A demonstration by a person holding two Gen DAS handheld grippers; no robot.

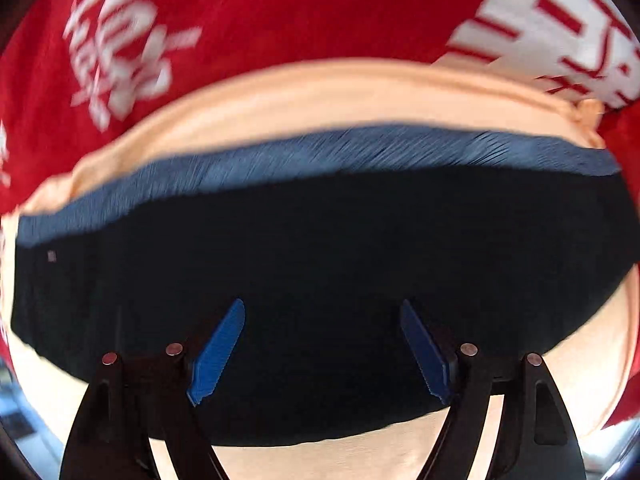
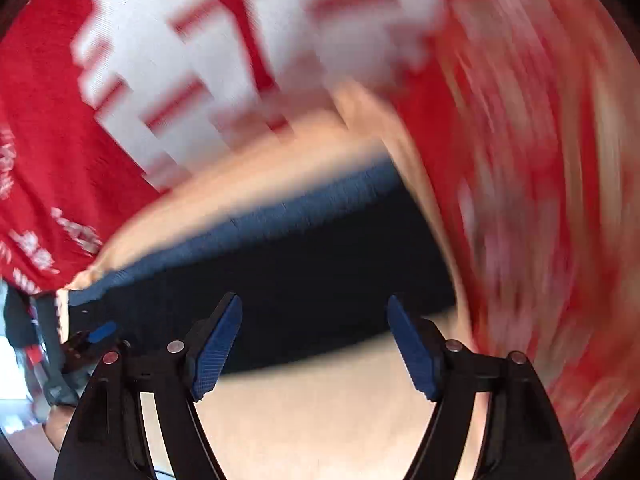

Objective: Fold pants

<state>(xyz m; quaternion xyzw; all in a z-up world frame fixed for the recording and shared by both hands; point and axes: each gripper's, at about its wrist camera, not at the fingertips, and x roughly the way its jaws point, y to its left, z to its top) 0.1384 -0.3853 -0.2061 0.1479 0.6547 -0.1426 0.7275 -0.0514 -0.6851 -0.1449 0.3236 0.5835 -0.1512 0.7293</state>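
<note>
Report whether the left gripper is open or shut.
Open. In the left wrist view the left gripper has its blue fingers spread wide apart over the dark pants, with no fabric between them.

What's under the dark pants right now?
The pants lie on a peach cloth, which shows around their edges. Beyond it is red fabric with white print. What lies beneath the pants' middle is covered.

Dark navy pants [image 1: 320, 280] with lighter blue ribbed waistband, flat on peach cloth.
</note>
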